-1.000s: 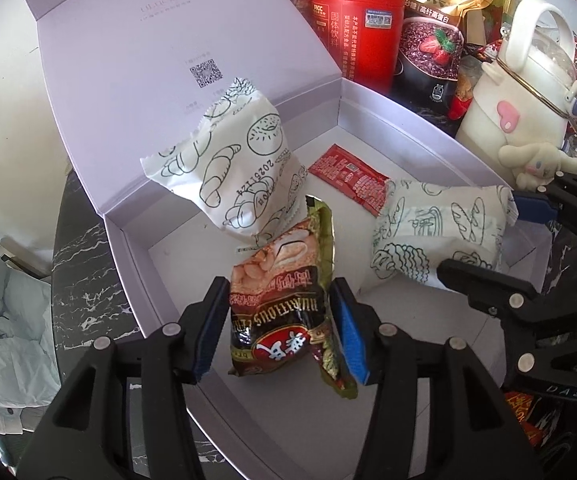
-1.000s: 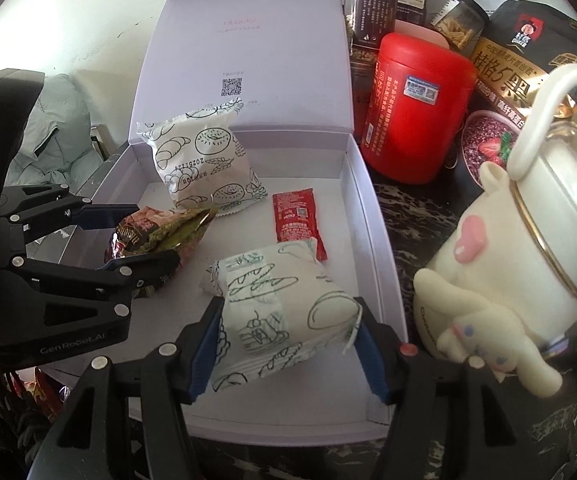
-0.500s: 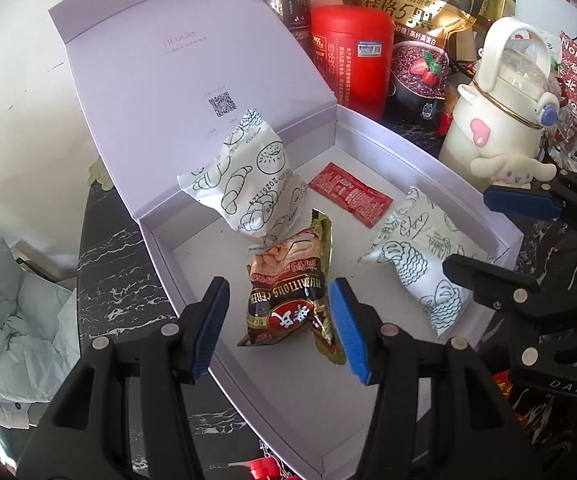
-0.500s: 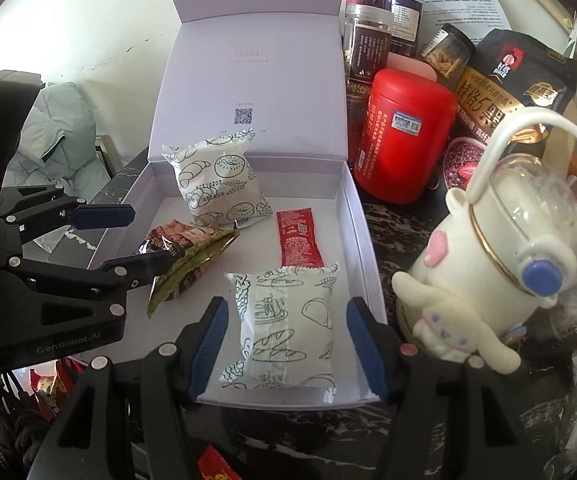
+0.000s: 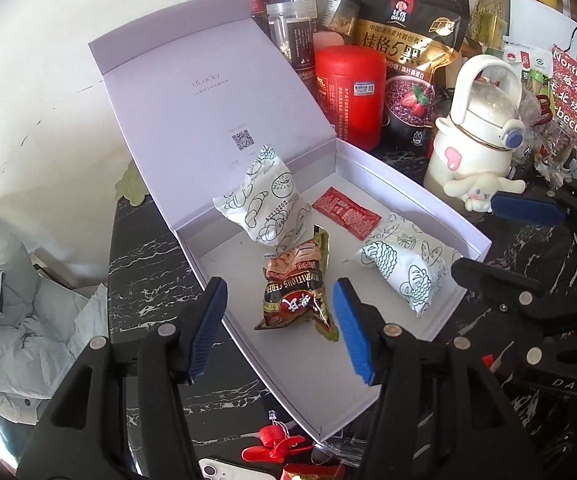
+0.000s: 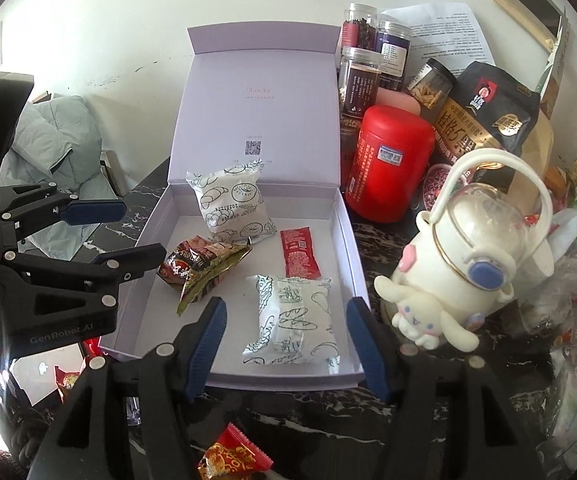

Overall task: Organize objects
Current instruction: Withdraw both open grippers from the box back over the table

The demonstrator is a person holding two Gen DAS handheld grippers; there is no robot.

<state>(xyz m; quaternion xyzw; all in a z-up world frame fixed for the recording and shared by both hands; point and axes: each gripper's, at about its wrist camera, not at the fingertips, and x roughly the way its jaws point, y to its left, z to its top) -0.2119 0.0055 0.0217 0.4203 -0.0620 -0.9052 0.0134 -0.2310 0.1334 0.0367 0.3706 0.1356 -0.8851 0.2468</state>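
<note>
Both hand-held grippers are now sitting higher and farther back from the box [image 6: 350, 232] than a second ago, when each was clamped on a packet inside it. Left hand-held gripper [image 5: 278, 320] is hanging released over the near edge of the box, its jaws having just been opening, with the brown cereal packet [image 5: 297, 292] lying free on the box floor between and beyond its blue pads [image 5: 208, 328], touching neither. Right hand-held gripper [image 6: 286, 344] is also standing released, its jaws spread wider than the white bread packet [image 6: 294, 322], which is lying flat in the near right corner of the box, apart from both pads.

Inside the box, a second white bread packet [image 6: 232, 200] is leaning against the raised lid [image 6: 260, 96] at the back. A small red sachet [image 6: 299, 254] is lying flat between the two bread packets, near the right wall. The cereal packet is resting left of centre, its torn end pointing toward the leaning bread packet.

The box is sitting on a dark marbled desk [image 5: 140, 248]. Just right of it are standing a red canister [image 6: 390, 164], a black and gold oat bag [image 6: 484, 116], several clear jars [image 6: 358, 76] and a cream kettle-shaped bottle [image 6: 476, 248] with a looped handle.
</note>
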